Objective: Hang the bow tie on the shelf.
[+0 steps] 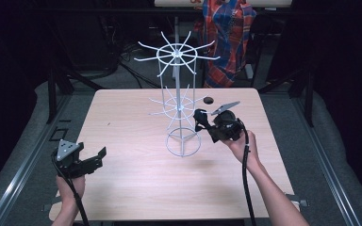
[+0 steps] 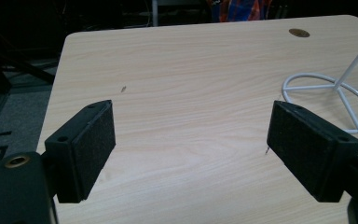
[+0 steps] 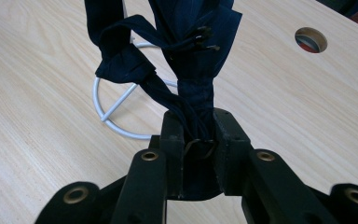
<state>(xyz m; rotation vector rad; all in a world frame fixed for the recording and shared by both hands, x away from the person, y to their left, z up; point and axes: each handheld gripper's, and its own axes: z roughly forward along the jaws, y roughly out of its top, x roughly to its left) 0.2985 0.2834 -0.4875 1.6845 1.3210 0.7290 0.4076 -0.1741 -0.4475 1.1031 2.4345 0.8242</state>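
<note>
Item: dark navy cloth piece, pinched between the closed jaws of my right tool. In the right gripper view it rises bunched from the jaws, with a folded strap end to the left and small dark metal clips on it; I cannot tell what kind of item it is, and its top is cut off by the frame. From the high view it reads only as a dark lump at the tool's tip, just at 3 o'clock of the stand's pole.

Item: white wire stand, near counter centre. Ring base, upright pole, two tiers of radiating spokes. The upper tier stands against the dark background beyond the counter; the lower spokes are thin and hard to separate. In the left gripper view I get only part of the base ring and the pole foot.

Item: left tool, at 8 o'clock of the stand, well apart from it. Jaws spread wide, nothing between them; bare wood shows in the gap.

Item: counter, pale wood, with a round hole toward 1 o'clock of the stand. Open surface lies across the whole left half and along the near edge.

Beyond the far edge: plaid fabric, partly cut off.
</note>
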